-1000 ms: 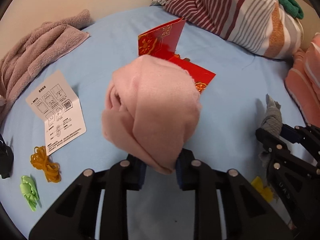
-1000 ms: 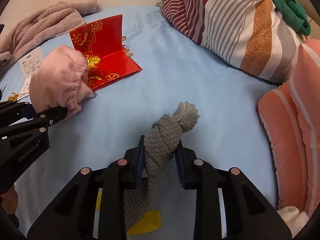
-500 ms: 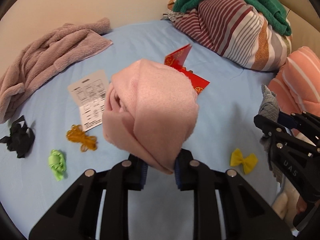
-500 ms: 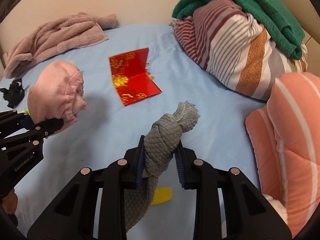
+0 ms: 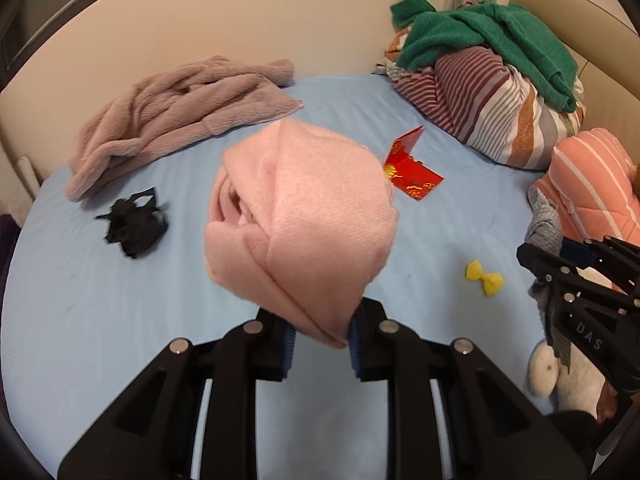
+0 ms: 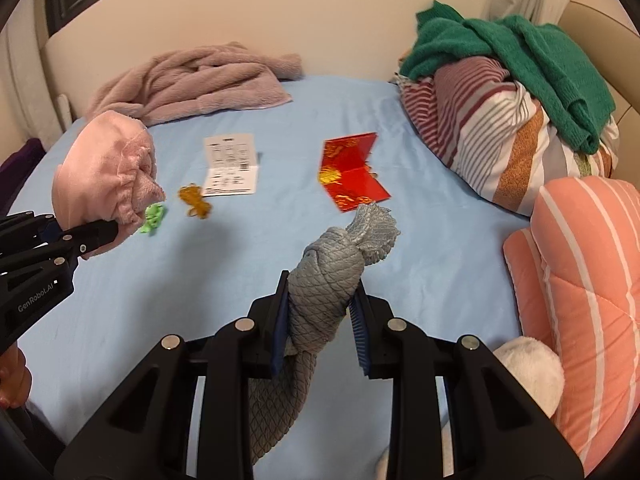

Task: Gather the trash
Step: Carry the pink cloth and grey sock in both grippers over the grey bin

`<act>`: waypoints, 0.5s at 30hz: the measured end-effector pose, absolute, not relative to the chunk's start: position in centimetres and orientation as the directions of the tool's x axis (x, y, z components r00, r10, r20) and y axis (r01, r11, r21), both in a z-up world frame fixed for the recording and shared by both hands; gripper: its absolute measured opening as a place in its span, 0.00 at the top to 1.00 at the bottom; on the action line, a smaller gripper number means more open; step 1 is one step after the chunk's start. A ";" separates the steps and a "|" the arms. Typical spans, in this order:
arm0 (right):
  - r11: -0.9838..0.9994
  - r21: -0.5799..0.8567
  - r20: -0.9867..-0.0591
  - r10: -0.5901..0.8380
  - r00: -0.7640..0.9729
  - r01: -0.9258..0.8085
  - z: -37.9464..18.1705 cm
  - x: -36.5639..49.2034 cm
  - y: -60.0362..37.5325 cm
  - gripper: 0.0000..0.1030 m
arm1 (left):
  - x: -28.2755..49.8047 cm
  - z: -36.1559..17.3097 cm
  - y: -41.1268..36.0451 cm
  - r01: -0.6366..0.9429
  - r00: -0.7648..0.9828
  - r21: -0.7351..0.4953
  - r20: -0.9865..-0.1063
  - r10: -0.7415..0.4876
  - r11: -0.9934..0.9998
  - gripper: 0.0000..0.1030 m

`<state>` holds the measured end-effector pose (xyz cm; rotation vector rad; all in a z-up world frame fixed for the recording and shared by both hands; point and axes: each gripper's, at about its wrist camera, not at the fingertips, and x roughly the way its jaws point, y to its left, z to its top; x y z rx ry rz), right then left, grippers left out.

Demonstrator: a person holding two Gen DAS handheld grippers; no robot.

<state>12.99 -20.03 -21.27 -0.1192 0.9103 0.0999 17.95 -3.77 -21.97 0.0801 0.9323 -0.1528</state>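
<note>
Trash for us now means two bundles lifted above the blue bed (image 6: 280, 248): our left gripper (image 5: 320, 344) pinches a rolled pink cloth (image 5: 304, 224), our right gripper (image 6: 318, 320) pinches a knotted grey cloth (image 6: 332, 276) (its tail hangs below). Near the bed's middle lies a red envelope (image 6: 352, 172).

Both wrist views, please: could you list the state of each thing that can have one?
Left gripper: shut on pink cloth, held above the bed.
Right gripper: shut on grey cloth, also held up.
Red card: folded open on blue sheet.
White leaflet: lying flat.
Yellow bow: lying loose.
</note>
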 end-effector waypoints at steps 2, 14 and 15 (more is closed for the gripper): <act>0.984 -0.062 -0.787 0.054 0.614 -0.167 -20.6 11.9 -18.5 0.74 | 16.3 -21.3 -2.2 0.138 0.591 0.001 -0.803 -0.081 0.990 0.79; 0.918 -0.076 -0.754 0.203 0.625 -0.389 -17.1 4.6 -6.1 0.74 | 6.1 -18.5 9.0 -0.071 0.602 -0.005 -0.798 0.039 0.997 0.79; 0.910 -0.073 -0.752 0.219 0.622 -0.408 -17.0 4.0 -5.0 0.74 | 5.2 -18.3 10.0 -0.090 0.602 -0.004 -0.797 0.052 0.996 0.79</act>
